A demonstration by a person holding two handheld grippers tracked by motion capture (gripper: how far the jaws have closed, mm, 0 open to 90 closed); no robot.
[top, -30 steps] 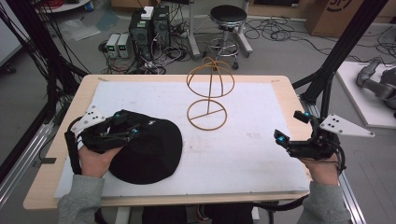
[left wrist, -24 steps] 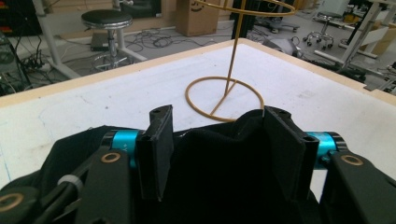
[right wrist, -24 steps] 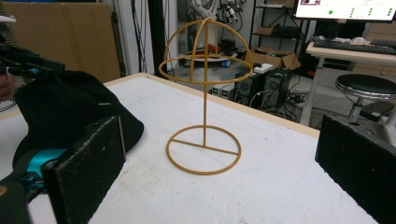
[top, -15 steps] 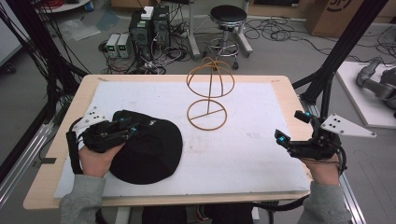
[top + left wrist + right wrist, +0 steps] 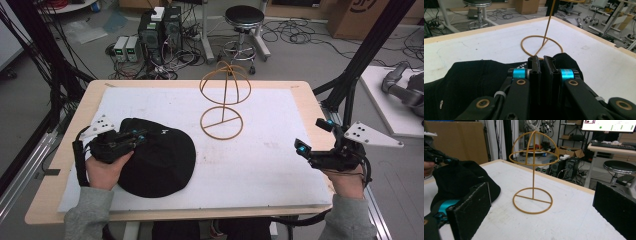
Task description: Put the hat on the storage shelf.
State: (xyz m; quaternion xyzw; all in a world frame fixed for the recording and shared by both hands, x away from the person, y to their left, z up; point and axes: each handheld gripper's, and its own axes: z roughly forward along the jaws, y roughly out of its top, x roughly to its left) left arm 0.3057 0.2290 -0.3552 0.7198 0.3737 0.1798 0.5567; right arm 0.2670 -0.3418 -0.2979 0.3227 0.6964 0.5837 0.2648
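Your left gripper (image 5: 131, 141) has its fingers pinched on the black cap (image 5: 160, 162) near the desk's (image 5: 280, 86) left edge; your right gripper (image 5: 313, 138) hovers wide apart by the right edge.

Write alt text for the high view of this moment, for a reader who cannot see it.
Seen from above, the left gripper is closed on a black cap lying on a white-topped table. The right gripper, jaws open, rests near the table's right edge. A gold wire hat stand stands upright behind the cap, apart from it.
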